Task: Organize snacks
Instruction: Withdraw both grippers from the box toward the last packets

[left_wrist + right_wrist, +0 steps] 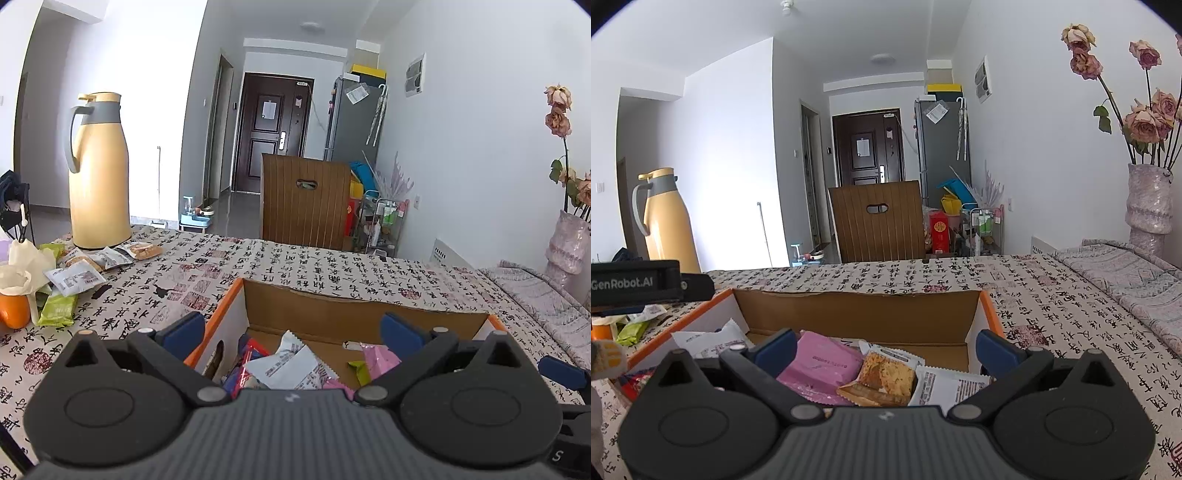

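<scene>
An open cardboard box with an orange rim (354,310) (857,310) sits on the table and holds several snack packets: a white one (284,365), a pink one (820,362), an orange-brown one (882,376). My left gripper (291,332) is open and empty over the box's near left part. My right gripper (886,347) is open and empty over the box's near right part. More loose snack packets (77,277) lie on the table at the left, among them a green one (57,310).
A yellow thermos jug (98,173) stands at the table's far left, with an orange (14,312) and crumpled paper near it. A vase of dried roses (1148,203) stands at the far right on a folded cloth. A wooden chair (879,221) stands behind the table.
</scene>
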Motion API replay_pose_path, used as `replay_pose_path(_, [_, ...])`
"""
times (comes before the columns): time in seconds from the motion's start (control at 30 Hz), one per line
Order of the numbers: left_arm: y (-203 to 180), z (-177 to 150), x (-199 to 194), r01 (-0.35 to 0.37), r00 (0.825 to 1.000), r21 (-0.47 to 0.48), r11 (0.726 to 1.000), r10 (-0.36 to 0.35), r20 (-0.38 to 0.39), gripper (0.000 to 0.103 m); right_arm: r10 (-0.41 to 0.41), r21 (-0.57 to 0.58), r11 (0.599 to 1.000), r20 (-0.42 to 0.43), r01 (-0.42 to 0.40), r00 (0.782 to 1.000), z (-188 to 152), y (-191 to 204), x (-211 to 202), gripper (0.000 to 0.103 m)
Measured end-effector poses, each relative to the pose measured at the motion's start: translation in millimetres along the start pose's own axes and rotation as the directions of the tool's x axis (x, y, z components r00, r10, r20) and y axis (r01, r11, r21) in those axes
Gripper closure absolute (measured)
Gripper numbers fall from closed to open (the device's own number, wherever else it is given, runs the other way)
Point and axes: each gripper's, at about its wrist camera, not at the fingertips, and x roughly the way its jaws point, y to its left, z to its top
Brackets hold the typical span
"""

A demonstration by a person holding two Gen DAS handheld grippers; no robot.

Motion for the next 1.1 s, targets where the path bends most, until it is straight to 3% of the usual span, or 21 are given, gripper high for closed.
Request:
replay_pose_path(0.5, [-8.3, 10.5, -33.7, 0.022, 0.999, 0.042, 0.999, -0.023, 0.03, 0.0, -0.013, -0.019, 1.0, -0.005, 0.013, 1.0, 8.4, 1.3, -27.2, 0.0])
replay_pose_path(1.1, [21.5, -45.9, -94.8, 0.045, 0.998, 0.117, 0.992, -0.039, -0.048, 0.0, -0.034, -0.097, 0.995, -0.065, 0.028, 0.997, -30.7, -3.8, -93.5, 0.0])
